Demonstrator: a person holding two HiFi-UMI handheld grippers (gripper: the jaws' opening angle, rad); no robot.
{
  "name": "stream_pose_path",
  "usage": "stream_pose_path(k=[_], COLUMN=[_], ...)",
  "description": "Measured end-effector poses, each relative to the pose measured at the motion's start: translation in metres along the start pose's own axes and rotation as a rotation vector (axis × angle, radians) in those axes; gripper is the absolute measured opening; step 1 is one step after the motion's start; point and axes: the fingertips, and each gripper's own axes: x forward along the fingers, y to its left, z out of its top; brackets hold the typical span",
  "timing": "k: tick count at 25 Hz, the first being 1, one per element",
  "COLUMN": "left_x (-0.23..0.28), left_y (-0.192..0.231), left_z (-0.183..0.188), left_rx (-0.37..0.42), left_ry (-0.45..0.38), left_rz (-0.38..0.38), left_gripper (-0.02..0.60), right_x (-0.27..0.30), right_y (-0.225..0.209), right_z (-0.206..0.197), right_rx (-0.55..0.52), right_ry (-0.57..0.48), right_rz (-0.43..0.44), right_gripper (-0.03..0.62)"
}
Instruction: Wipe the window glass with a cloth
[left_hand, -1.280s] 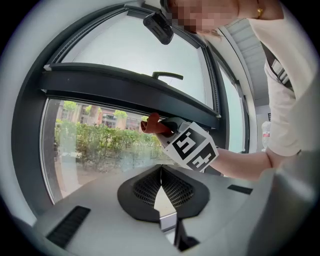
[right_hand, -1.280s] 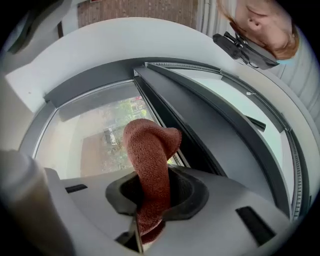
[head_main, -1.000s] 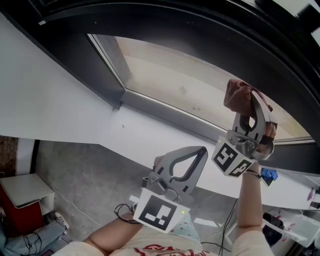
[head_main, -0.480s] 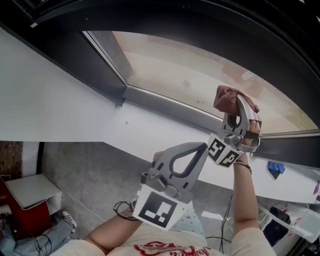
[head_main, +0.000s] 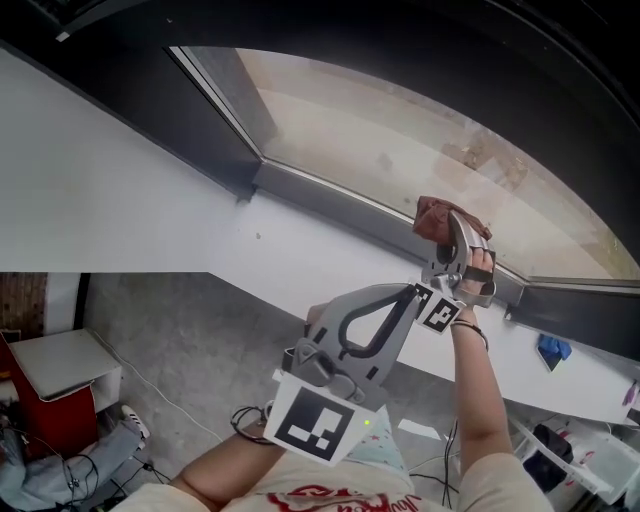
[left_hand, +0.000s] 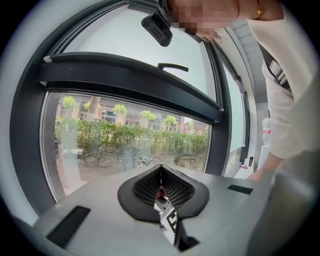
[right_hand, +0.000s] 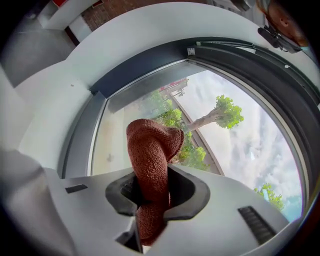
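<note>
The right gripper (head_main: 455, 232) is clamped on the rust-brown cloth (head_main: 436, 214), its bunched end poking past the jaws so fabric, not metal, faces the window glass (head_main: 400, 140) near the lower edge. The left gripper (head_main: 398, 300), jaws together on nothing, hangs below the sill (head_main: 300, 250), probably to stay clear

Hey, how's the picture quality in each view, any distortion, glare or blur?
Head view: fisheye bends the window frame into an arc; even daylight, sharp. Left gripper view: round dark vignette, mosaic patch at top, shut left tool close and slightly soft. Right gripper view: bright sky slightly washed out, brown cloth crisp.
</note>
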Motion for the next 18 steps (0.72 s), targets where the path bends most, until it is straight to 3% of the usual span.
stream_pose_path(k=[18], left_x=[-0.008], left_y=[0.038], left_z=[-0.021], left_rx=[-0.071], left_ry=[0.037], left_rz=[0.092], left_gripper=[0.021], right_x=[0.036], right_y=[0.131], right_z=[-0.033], right_rx=[0.003], right_ry=[0.089], right_rz=[0.259], right_gripper=[0.095])
